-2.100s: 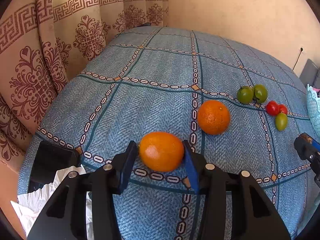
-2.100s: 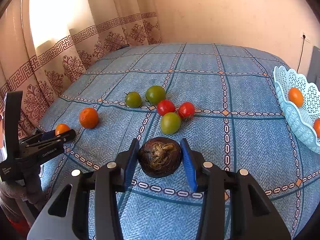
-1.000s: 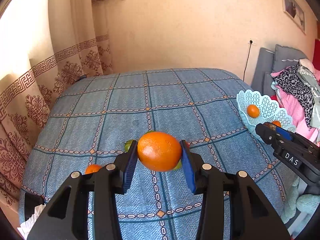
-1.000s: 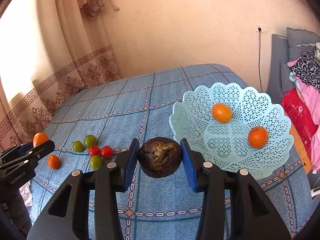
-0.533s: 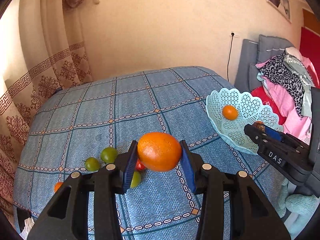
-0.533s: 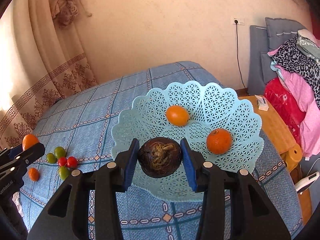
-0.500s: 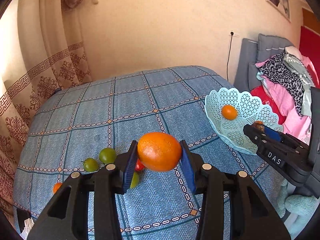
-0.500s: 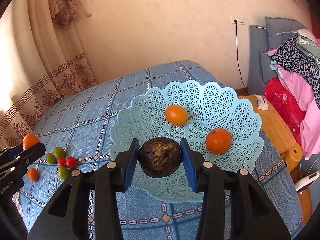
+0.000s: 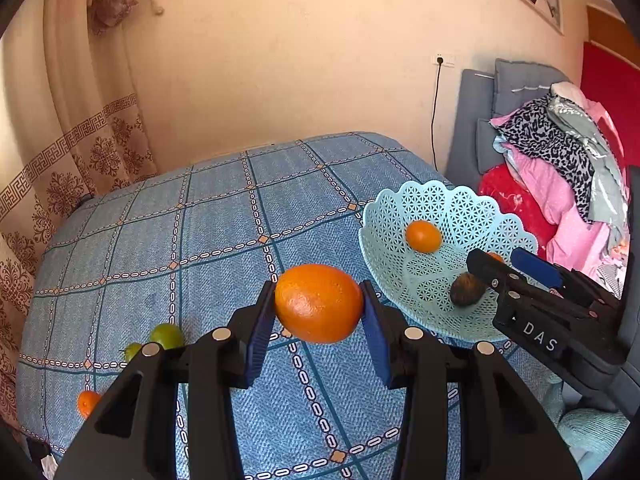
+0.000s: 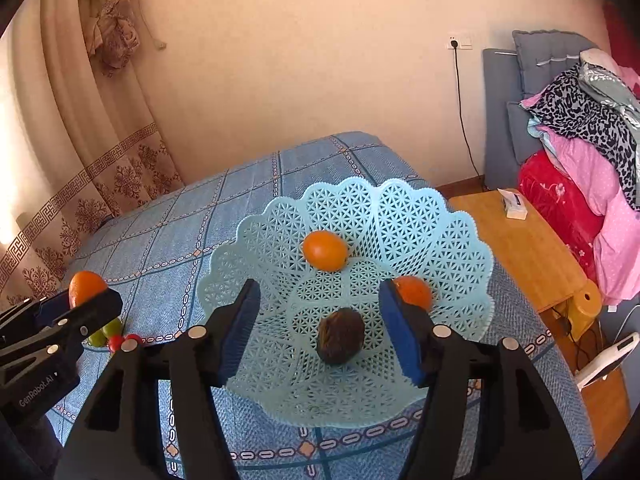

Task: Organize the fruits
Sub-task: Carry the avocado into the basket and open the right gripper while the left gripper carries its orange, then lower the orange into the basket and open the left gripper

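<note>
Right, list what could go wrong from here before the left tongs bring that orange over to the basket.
1. The right tongs, whose jaws have just been opening, hang over the pale blue lattice plastic basket above the dark brown round fruit; the left tongs could bump them.
2. The large orange dropped in could knock the two small oranges.
3. The basket sits near the edge of the blue patterned cloth; a push might tip it off.
</note>
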`<state>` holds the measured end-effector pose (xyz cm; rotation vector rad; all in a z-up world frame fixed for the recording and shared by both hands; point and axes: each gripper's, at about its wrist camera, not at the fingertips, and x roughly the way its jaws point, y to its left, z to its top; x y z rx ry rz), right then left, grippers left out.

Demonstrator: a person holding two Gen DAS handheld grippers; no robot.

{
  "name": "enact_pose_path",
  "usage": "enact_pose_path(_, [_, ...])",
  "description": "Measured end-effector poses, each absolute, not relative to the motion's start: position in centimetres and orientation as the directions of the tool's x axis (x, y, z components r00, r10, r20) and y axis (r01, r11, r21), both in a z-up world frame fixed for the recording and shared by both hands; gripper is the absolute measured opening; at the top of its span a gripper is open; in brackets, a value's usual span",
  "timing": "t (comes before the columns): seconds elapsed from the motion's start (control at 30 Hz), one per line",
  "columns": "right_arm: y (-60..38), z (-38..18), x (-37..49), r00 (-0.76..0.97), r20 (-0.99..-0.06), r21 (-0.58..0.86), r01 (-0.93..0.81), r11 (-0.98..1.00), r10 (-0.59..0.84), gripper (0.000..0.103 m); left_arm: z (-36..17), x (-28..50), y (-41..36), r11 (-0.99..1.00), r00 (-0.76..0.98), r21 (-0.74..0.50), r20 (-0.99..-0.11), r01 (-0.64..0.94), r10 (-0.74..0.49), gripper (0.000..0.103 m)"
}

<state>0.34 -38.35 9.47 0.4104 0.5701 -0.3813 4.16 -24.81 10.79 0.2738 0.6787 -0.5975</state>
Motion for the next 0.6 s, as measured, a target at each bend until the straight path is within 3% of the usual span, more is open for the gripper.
enact_pose_path(0.6, [-41.1, 11.4, -2.4, 0.792, -0.534, 0.328, 0.517, 0.791, -0.296, 0.065, 9.1, 4.7, -31.5, 0.716, 0.490, -0.024, -0.713, 0.697, -0.501, 0.043])
